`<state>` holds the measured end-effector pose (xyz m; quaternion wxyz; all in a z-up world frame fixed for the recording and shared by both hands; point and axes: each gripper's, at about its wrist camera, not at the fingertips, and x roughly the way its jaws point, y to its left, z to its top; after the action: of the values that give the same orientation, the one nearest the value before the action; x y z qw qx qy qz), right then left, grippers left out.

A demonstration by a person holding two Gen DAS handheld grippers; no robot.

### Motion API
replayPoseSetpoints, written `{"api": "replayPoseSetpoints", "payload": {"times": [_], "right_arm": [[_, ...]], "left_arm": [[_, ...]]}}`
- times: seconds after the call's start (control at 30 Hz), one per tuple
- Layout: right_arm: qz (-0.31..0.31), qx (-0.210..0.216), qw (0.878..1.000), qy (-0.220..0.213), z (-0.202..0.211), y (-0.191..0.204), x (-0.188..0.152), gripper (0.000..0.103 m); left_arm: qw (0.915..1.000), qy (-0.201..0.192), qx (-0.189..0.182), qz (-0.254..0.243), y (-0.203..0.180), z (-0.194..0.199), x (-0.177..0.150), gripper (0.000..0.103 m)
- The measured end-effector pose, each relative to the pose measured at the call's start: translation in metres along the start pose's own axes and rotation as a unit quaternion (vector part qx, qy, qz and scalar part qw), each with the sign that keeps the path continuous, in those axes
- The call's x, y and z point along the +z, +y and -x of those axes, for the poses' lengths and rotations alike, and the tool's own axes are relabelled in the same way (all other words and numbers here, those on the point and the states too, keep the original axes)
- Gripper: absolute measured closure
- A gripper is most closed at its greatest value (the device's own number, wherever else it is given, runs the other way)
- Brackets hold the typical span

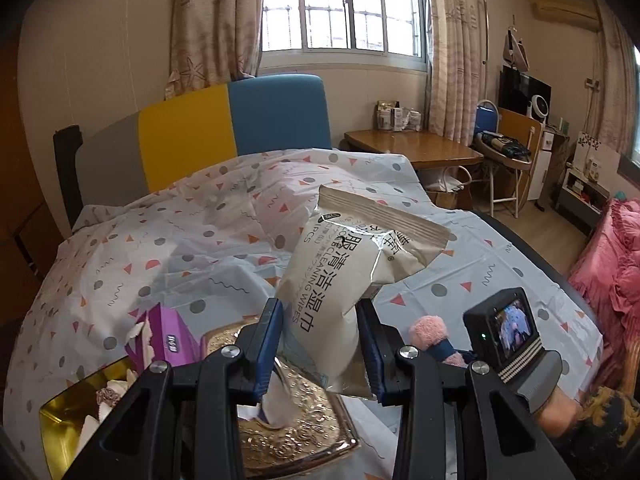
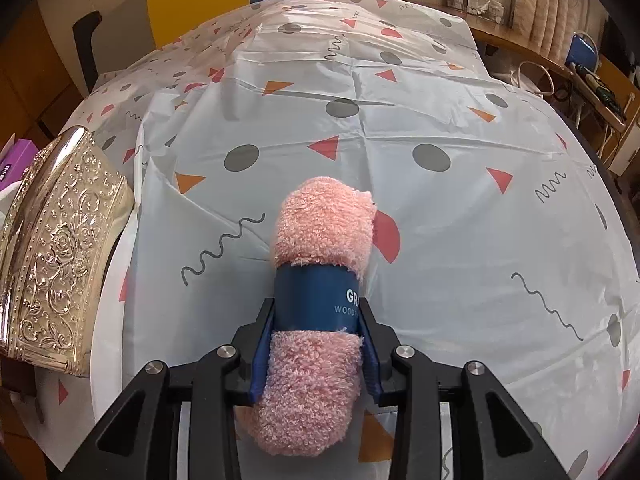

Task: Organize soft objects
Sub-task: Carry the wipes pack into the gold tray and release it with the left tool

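Observation:
My left gripper (image 1: pixel 320 308) is shut on a white pack of cleaning wipes (image 1: pixel 348 276), which it holds tilted in the air above an ornate golden tissue box (image 1: pixel 304 432). My right gripper (image 2: pixel 318 312) is shut on a rolled pink fluffy towel (image 2: pixel 320 224) with a dark blue paper band (image 2: pixel 316 296), held just over the patterned sheet. In the left wrist view the same pink towel (image 1: pixel 428 330) and the right gripper's camera unit (image 1: pixel 504 328) show at the lower right. The golden tissue box (image 2: pixel 60 256) stands to the left in the right wrist view.
A white sheet (image 2: pixel 400 128) with triangles, dots and squiggles covers the bed. A purple box (image 1: pixel 168 336) and a gold open box (image 1: pixel 68 412) sit at the lower left. A wooden desk (image 1: pixel 416 148), a chair and pink bedding (image 1: pixel 616 276) lie to the right.

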<state>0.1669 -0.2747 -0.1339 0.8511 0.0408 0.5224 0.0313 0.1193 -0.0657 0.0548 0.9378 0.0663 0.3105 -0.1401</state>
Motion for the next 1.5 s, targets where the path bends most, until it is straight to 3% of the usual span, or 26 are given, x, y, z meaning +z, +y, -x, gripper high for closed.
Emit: {"api": "replayPoseSetpoints", "payload": {"times": [0.17,0.53,0.87,1.07,1.13,1.33,1.5], "right_arm": [[0.011,-0.007,1.0,-0.004,0.0,0.002,0.001,0.066],[0.023,-0.016,0.999,-0.015,0.002,0.005,-0.003,0.066],[0.03,-0.013,0.999,-0.023,0.002,0.006,-0.004,0.066],[0.035,-0.012,0.999,-0.024,0.002,0.006,-0.004,0.065],[0.039,-0.019,0.999,-0.026,0.003,0.008,-0.005,0.065],[0.044,-0.019,0.999,-0.027,0.003,0.007,-0.005,0.066],[0.049,-0.025,0.998,-0.028,0.003,0.009,-0.005,0.066]], "left_arm": [[0.998,-0.025,0.056,0.019,0.044,0.012,0.004,0.065],[0.9845,-0.032,0.149,0.086,0.139,0.039,-0.025,0.065],[0.9721,-0.013,0.19,0.136,0.188,0.056,-0.074,0.065],[0.9663,0.016,0.182,0.182,0.213,0.065,-0.114,0.065],[0.9607,0.029,0.174,0.215,0.227,0.071,-0.136,0.064],[0.9306,0.061,0.188,0.308,0.267,0.109,-0.214,0.064],[0.9207,0.095,0.179,0.334,0.262,0.107,-0.251,0.065]]}}
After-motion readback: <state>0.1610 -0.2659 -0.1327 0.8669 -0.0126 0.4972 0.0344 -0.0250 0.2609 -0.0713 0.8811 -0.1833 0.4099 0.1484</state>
